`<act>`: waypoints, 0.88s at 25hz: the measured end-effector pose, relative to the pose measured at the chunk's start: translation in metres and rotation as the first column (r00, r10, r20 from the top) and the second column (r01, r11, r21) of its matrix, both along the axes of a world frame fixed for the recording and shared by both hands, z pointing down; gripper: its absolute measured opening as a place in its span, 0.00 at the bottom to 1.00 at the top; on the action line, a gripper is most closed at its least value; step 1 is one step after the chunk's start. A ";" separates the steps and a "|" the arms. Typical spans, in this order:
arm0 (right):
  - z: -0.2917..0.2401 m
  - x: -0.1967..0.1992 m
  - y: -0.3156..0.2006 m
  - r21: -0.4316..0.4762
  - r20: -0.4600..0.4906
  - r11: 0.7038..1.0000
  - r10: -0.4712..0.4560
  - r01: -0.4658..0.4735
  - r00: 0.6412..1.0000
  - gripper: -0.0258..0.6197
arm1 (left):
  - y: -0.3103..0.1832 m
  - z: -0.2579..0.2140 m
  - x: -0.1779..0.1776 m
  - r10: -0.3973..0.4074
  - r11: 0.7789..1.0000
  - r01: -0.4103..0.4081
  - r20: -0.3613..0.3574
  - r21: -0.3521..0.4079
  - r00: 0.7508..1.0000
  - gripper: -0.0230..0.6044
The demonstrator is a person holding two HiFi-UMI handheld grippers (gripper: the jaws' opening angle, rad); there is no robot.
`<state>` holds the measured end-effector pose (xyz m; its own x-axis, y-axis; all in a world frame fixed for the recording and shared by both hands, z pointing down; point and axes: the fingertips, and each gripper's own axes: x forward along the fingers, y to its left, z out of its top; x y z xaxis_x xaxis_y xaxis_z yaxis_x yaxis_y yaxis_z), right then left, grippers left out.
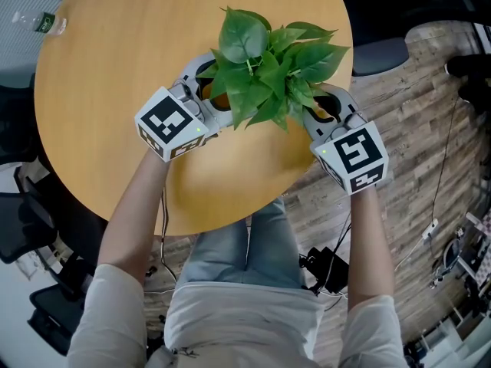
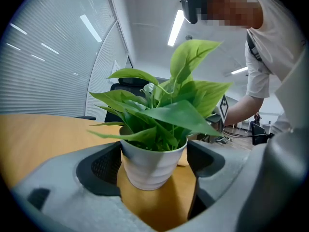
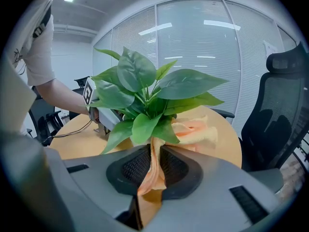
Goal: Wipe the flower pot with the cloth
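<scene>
wht ribbed flower pot (image 2: 152,166) upright, peach cloth (image 3: 200,132) bunched beside it

Table: round, pale wood top (image 1: 100,75); takes up the upper left of my head view.
Bottle: clear plastic with a green label (image 1: 47,23), lying on the table near its far left edge.
Floor: grey-brown planks (image 1: 414,129) to the right of the table.
Box: black, with leads (image 1: 328,269), on the floor just past the table's near edge; I can't tell what it is.
Chair: black, high-backed office type (image 3: 277,124), at the right of the right gripper view, beside the table.
Blinds: pale slats behind glass panels (image 3: 198,47), beyond the table.
Light: long ceiling strip, lit (image 2: 176,27).
</scene>
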<state>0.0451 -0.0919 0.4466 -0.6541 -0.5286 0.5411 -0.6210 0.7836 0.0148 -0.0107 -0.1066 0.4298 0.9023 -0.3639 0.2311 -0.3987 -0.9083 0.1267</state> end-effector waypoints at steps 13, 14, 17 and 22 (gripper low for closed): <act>0.006 -0.002 0.017 -0.023 0.027 1.000 0.020 -0.020 0.999 0.13 | -0.001 0.000 0.009 -0.211 0.977 0.211 0.007 -0.008 0.977 0.73; 0.006 -0.004 0.018 -0.024 0.027 1.000 0.019 -0.018 0.999 0.13 | -0.001 0.000 0.009 -0.222 0.975 0.223 0.006 -0.009 0.975 0.73; 0.007 -0.007 0.021 -0.026 0.028 1.000 0.011 -0.010 1.000 0.13 | -0.003 0.000 0.010 -0.255 0.967 0.256 0.007 -0.012 0.967 0.73; 0.009 -0.012 0.023 -0.035 0.037 0.999 0.007 -0.006 0.999 0.13 | -0.005 0.001 0.010 -0.328 0.944 0.328 0.022 -0.026 0.945 0.73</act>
